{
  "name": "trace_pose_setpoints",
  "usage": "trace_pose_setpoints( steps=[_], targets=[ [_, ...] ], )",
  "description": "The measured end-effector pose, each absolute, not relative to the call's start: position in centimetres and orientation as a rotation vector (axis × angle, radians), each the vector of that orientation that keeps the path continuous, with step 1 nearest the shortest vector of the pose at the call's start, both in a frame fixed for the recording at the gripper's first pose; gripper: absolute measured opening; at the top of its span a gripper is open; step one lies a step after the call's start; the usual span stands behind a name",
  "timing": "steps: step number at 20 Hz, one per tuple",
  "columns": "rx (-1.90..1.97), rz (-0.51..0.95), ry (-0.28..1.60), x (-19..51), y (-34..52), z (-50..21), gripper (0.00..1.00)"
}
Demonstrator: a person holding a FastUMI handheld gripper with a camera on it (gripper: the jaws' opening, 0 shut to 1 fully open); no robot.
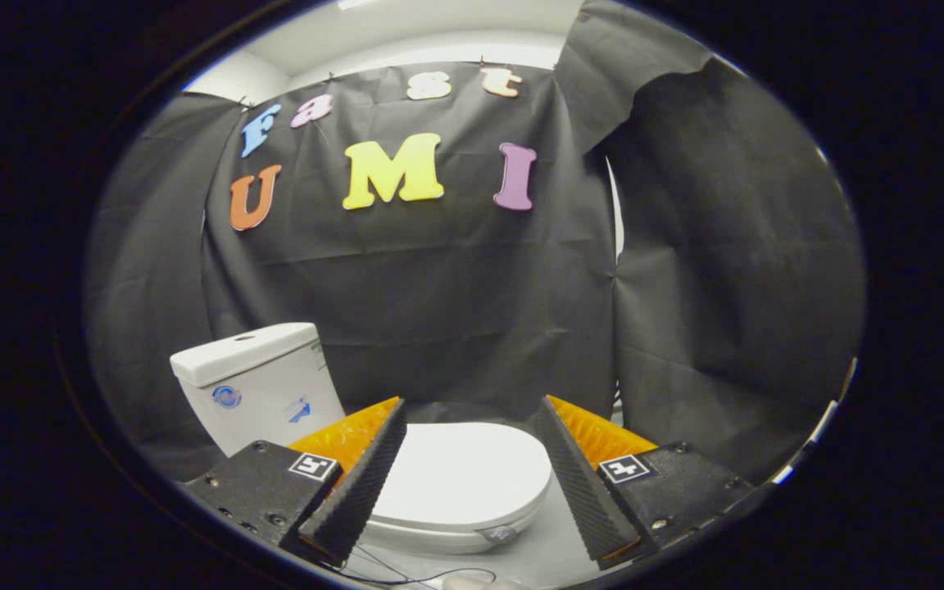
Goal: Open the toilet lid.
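A white toilet stands on a pale floor against the black cloth wall. Its lid (462,474) lies flat and closed over the bowl, seen between my two fingers and below them. The cistern (255,385) rises behind the lid, beyond my left finger. My gripper (472,414) hovers above the lid with its fingers spread wide apart and nothing between them. The left finger (361,483) covers the lid's left edge. The right finger (578,483) stands beside the lid's right edge. I cannot tell whether either finger touches the lid.
Black cloth hangs close behind and to the right of the toilet. A thin dark cable (431,575) lies on the pale floor (542,557) in front of the bowl.
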State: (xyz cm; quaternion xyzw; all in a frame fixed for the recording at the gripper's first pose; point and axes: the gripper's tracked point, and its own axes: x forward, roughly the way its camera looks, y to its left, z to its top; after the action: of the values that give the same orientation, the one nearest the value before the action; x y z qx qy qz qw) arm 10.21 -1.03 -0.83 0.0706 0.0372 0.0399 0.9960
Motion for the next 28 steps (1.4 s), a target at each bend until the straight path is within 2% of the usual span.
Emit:
trace_pose_setpoints(
  steps=[10, 18, 26, 28],
  targets=[
    [0.501, 0.143, 0.373, 17.0, -4.4, -14.2, 1.0],
    [0.727, 0.145, 0.586, 17.2, -3.9, -24.7, 0.98],
    [0.911, 0.161, 0.725, 16.3, -3.1, -29.8, 0.88],
    [0.94, 0.168, 0.736, 16.4, -3.0, -30.1, 0.81]
  ],
)
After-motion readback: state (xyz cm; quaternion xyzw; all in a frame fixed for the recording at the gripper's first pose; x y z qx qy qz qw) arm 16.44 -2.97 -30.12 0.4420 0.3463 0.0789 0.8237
